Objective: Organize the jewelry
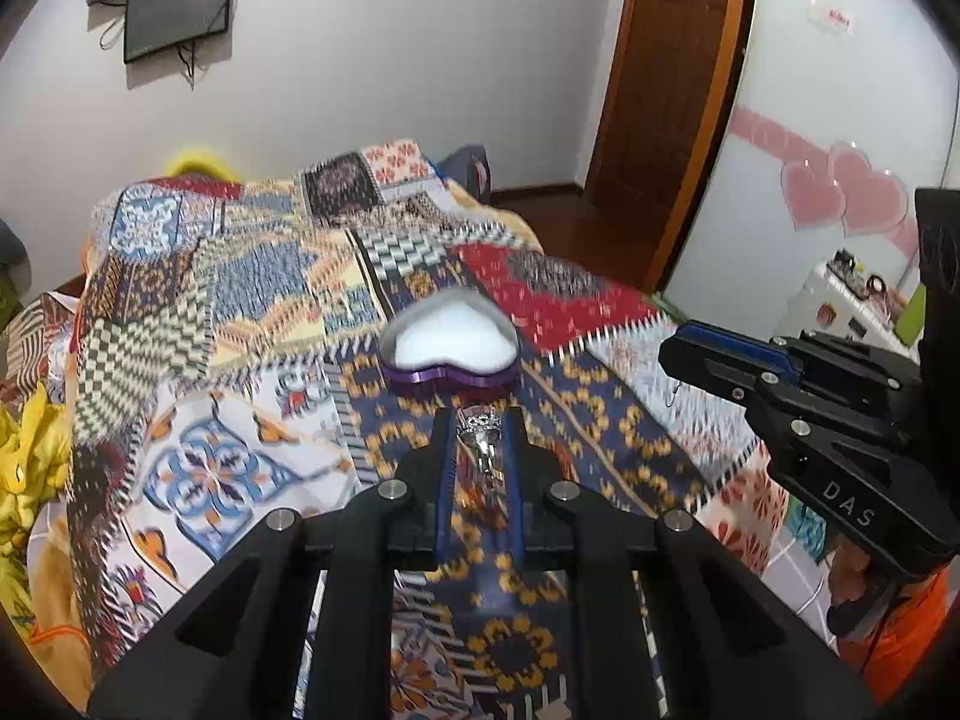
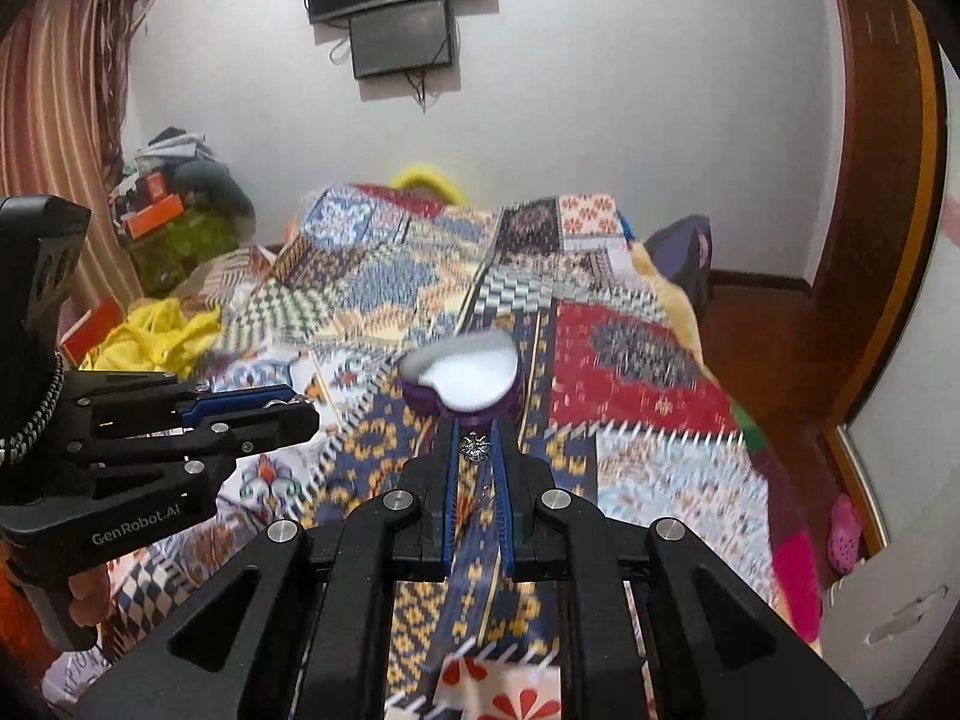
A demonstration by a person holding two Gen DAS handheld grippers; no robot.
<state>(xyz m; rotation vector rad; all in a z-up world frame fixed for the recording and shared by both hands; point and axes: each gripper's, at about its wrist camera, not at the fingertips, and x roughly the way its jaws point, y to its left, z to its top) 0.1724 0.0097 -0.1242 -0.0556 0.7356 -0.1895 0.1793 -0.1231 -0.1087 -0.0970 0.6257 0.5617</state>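
Note:
A purple heart-shaped jewelry box (image 1: 451, 348) with a white lining stands open on the patterned quilt; it also shows in the right wrist view (image 2: 465, 378). My left gripper (image 1: 478, 426) is shut on a silver ring (image 1: 480, 433), held just short of the box. My right gripper (image 2: 475, 441) is shut on a small silver flower-shaped piece (image 2: 474, 447), also just short of the box. In the left wrist view the right gripper (image 1: 678, 354) comes in from the right; in the right wrist view the left gripper (image 2: 300, 408) comes in from the left.
The quilt (image 1: 252, 324) covers a bed. Yellow cloth (image 2: 156, 330) lies at its left side. A wooden door (image 1: 660, 90) and a white cabinet with pink hearts (image 1: 840, 192) stand to the right. Screens (image 2: 402, 12) hang on the far wall.

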